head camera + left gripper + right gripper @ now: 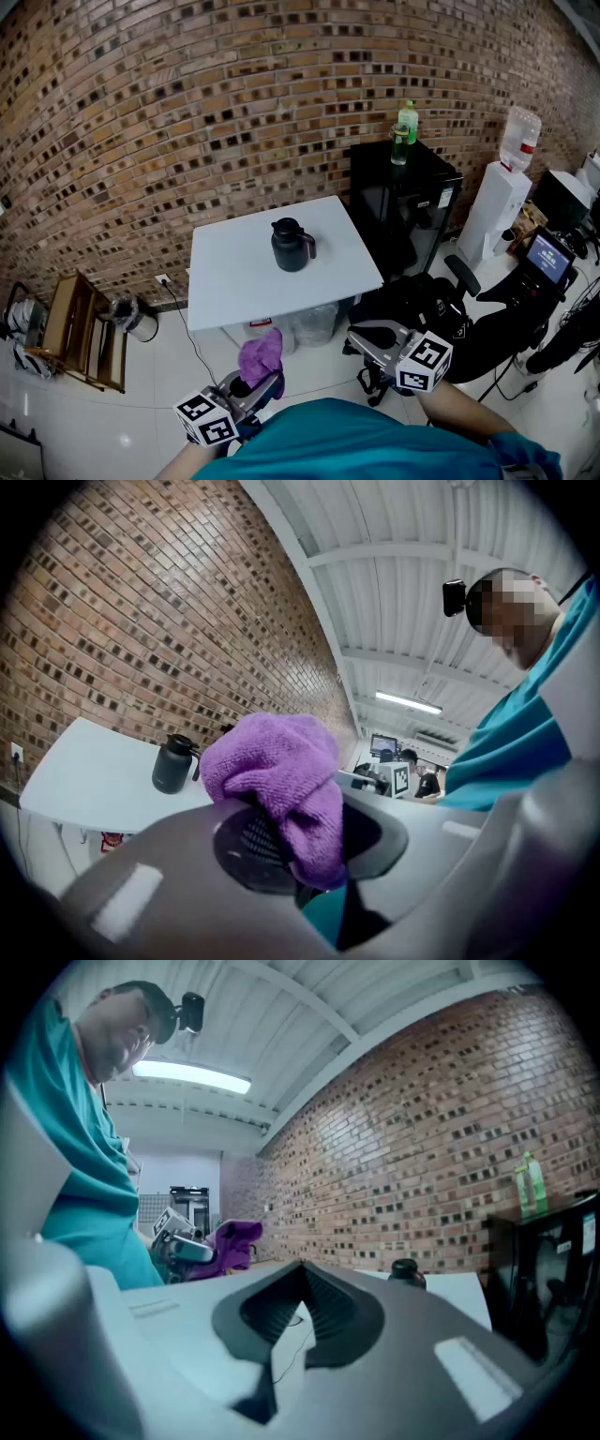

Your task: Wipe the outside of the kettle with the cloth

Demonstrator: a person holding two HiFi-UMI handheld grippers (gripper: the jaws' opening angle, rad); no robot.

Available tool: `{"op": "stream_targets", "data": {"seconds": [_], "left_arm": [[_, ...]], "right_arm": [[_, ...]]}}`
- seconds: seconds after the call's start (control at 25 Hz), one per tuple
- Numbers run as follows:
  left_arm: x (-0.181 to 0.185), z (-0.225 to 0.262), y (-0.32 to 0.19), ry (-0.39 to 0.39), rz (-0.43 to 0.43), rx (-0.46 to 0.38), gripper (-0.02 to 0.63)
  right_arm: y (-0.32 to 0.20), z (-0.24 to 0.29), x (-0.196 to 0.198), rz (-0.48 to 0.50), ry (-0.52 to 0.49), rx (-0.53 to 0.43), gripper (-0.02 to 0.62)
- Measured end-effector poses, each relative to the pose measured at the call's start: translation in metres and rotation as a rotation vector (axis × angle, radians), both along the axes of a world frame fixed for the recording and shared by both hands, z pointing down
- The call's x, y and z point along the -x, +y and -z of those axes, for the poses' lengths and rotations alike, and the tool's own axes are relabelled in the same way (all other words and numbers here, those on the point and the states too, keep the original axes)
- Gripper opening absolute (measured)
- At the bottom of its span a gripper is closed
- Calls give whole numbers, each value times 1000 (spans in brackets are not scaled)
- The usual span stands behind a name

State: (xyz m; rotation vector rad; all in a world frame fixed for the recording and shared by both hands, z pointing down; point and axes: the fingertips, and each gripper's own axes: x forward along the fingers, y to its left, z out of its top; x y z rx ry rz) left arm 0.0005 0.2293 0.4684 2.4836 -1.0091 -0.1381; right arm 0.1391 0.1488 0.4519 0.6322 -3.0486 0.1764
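Kettle (pixel 292 245): dark, upright, lid on. It is seen standing on the white table (pixel 234 286), near the middle of the top, with the handle turned toward the table's right edge.

Cloth (pixel 262 356): purple and bunched. It is held off the table, in front of the table's near edge and well apart from the kettle.

Left gripper (pixel 265 380): the 2 jaws are clamped on the lower part of the cloth, and the rest of the cloth is bunched up over the pads. The gripper is held level in front of the table's near edge.

Right gripper (pixel 356 337): the 2 jaws are closed together and empty. It is held level in front of the table's near right corner, clear of the top.

Surroundings: 1 black cabinet (pixel 403 202) is noted just beside the table's right edge, with 1 green bottle (pixel 407 120) on it. A brick wall (pixel 141 112) is seen behind the table.
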Motion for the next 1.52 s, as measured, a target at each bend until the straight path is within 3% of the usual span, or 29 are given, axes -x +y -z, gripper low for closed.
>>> {"op": "stream_targets", "data": {"seconds": [0.36, 0.52, 0.76, 1.0, 1.24, 1.36, 1.52], "left_arm": [[-41, 4, -33, 10, 33, 2, 87], [-37, 3, -51, 12, 32, 10, 87], [31, -8, -103, 11, 46, -15, 87], [136, -22, -189, -17, -22, -46, 87], [208, -25, -267, -66, -84, 0, 87], [217, -28, -297, -57, -55, 37, 87], [203, -30, -331, -74, 0, 67, 87]], "right_arm": [[-17, -7, -27, -6, -33, 25, 15], [-36, -16, -17, -20, -29, 37, 47], [-106, -49, 33, -75, 8, 73, 126], [-253, -119, 86, -192, 245, 52, 214], [-360, -170, 99, -284, 366, 166, 278], [-394, -191, 100, -244, 443, 176, 295], [-418, -226, 112, -97, 488, 186, 295]]}}
